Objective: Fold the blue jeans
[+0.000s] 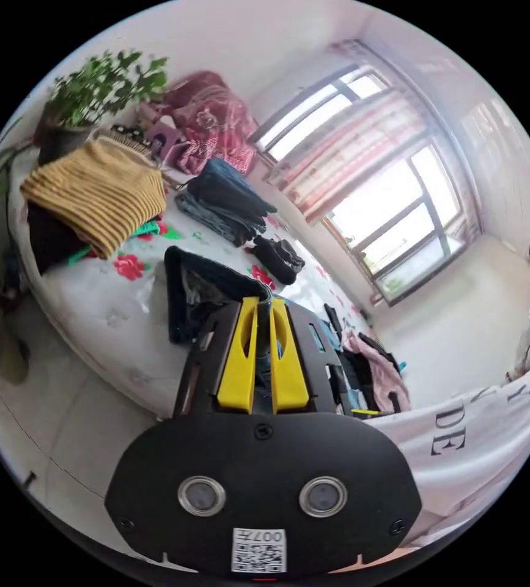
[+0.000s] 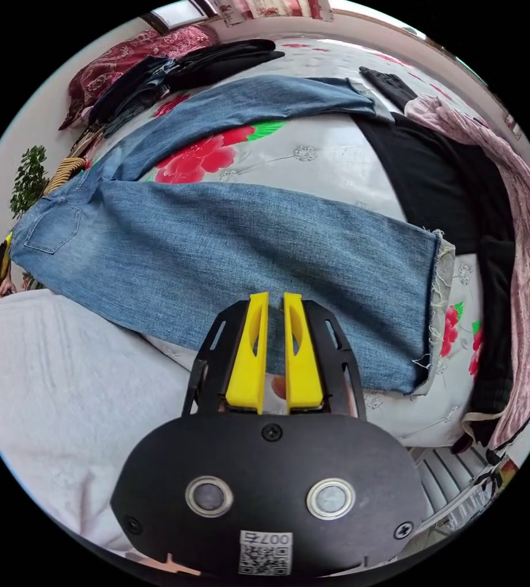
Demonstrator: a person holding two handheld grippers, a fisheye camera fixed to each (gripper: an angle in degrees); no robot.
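jeans (image 2: 228, 244): faded denim, flat, legs splayed, frayed hem | bedsheet (image 2: 313, 153): white floral | left gripper (image 1: 263, 301): clamps dark denim fold | right gripper (image 2: 275, 296): narrow gap, nothing held

L gripper (image 1: 263, 301): yellow jaws near-closed, thin gap, dark fabric pinched between tips, raised above bed | R gripper (image 2: 275, 298): yellow jaws parallel w/ narrow gap, nothing between, tips over near edge of jeans leg | torso in white top (image 1: 460, 428) near right of L gripper
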